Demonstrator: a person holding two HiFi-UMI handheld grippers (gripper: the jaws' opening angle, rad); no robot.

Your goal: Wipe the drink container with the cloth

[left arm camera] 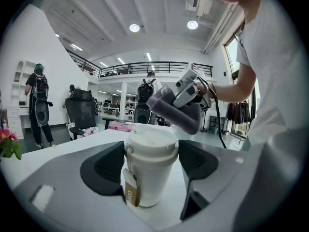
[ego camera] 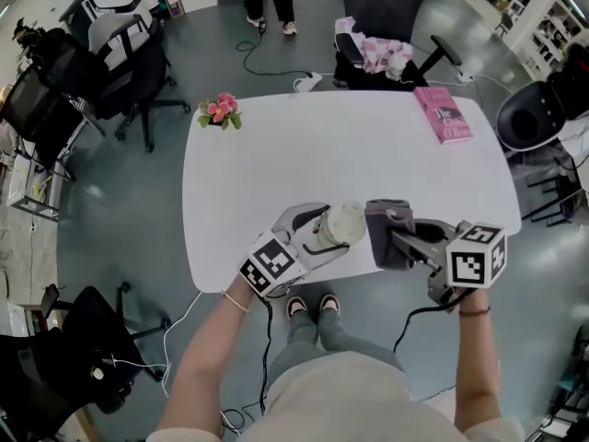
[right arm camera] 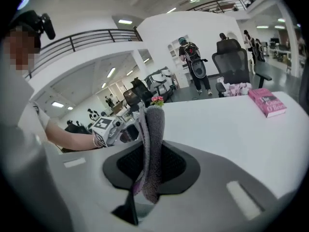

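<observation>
Cloth (ego camera: 387, 232), grey and folded into a thick hanging strip, is pinched between the jaws of the right gripper (right arm camera: 149, 167), which are pressed together on it so that the fabric stands up past the tips and a short tail droops below them. The left gripper (left arm camera: 148, 164) has its jaws spread wide around the drink container (ego camera: 343, 222), a pale lidded cup with a small brown tag (left arm camera: 130, 193) hanging down its near side. The dark pads sit against the cup's two flanks, so I judge this a steadying grip rather than a loose bracket. The cup stands upright, long axis vertical, its base seemingly resting on the white tabletop (ego camera: 350, 155) close to the near edge. The move ahead turns on one relation: the cup lies just to the left of the cloth, and the cloth-bearing right gripper is the nearer working tool, level with the lid and upper wall. From above the two look almost in contact, but in the left gripper view the cloth sits beyond and slightly above the lid's right rim, so I cannot tell that they touch. A short shift leftward should lay fabric against the exposed right side of the cup. Farther out, a pink book (ego camera: 443, 113) lies at the far right of the tabletop and pink flowers (ego camera: 219, 110) at its far left corner.
</observation>
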